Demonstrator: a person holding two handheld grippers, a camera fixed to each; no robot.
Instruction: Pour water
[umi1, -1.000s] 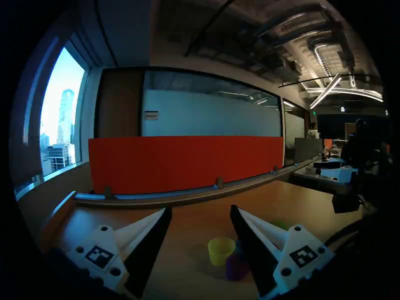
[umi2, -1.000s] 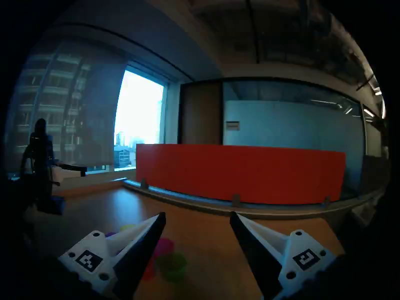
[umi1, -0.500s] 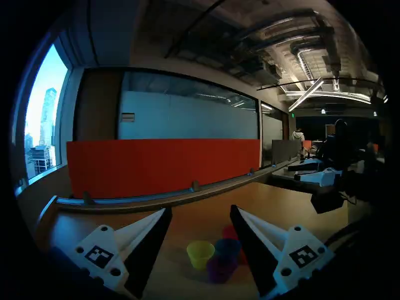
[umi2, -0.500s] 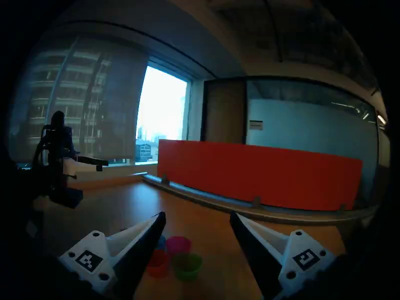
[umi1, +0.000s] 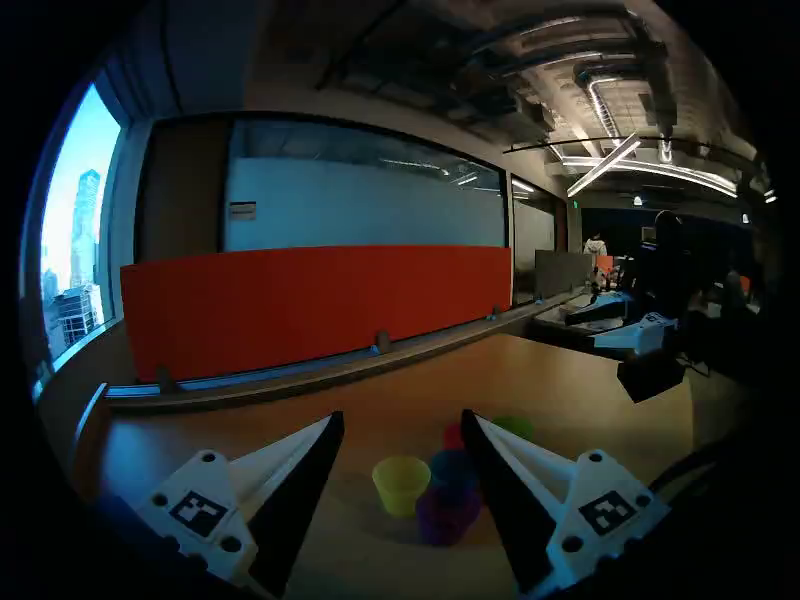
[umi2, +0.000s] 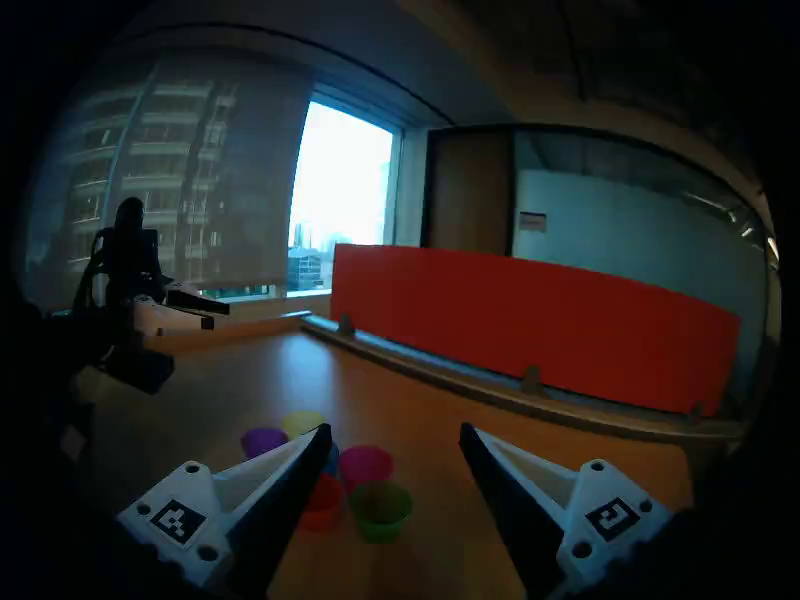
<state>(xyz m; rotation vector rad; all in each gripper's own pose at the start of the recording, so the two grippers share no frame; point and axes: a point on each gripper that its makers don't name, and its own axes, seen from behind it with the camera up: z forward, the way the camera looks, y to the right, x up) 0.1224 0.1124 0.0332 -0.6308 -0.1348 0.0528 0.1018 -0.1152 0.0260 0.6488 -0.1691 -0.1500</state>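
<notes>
Hovering above the brown wooden table (umi1: 560, 380), your left gripper (umi1: 400, 428) has its tongs spread wide, gripping nothing. Right between its fingers (umi1: 300, 470) in the left gripper view sit the yellow plastic cup (umi1: 400, 483), blue plastic cup (umi1: 455, 467) and purple plastic cup (umi1: 443, 515), with the green plastic cup (umi1: 513, 427) behind. Your right gripper (umi2: 395, 430) is spread wide too, and empty. In the right gripper view, a pink plastic cup (umi2: 366, 465) and red plastic cup (umi2: 325, 505) stand up front. Each finger carries a black-and-white square marker (umi1: 197, 512). The white paper notice (umi1: 241, 211) on the glass wall is too small to read. The left gripper view catches ceiling strip lights (umi1: 600, 165); the right gripper view, a bright window (umi2: 340, 210).
</notes>
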